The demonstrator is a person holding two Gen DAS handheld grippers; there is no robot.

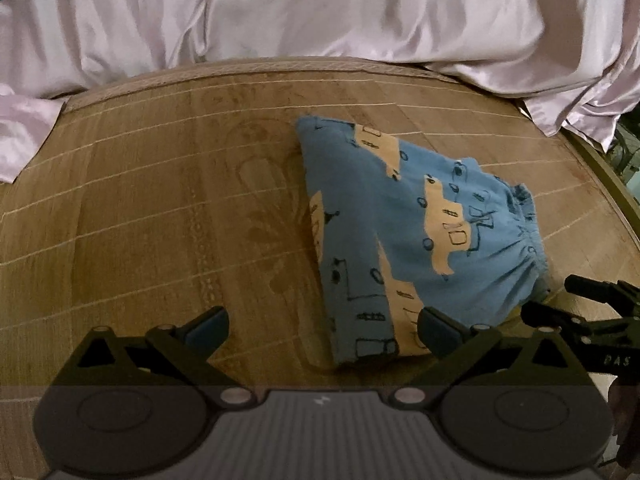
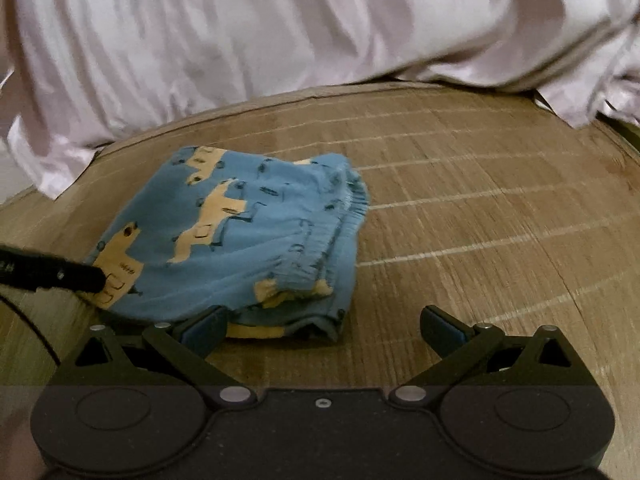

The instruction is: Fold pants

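Nearest us, both the left tool [image 1: 322, 330] and the right tool [image 2: 322, 330] stand wide open with nothing held, each at the near edge of the pants [image 1: 404, 236]. We judge the folding about done: the pants lie as a compact bundle on the woven mat [image 1: 160, 208], so next we only lift clear. Beyond lies the pale sheet [image 1: 320, 12].

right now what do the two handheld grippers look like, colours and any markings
Both the left gripper and right gripper are black, with angular linkage arms, silver rivets, round discs on a ribbed base and blue-padded fingers. Pale letters mark the right gripper's side in the left view.
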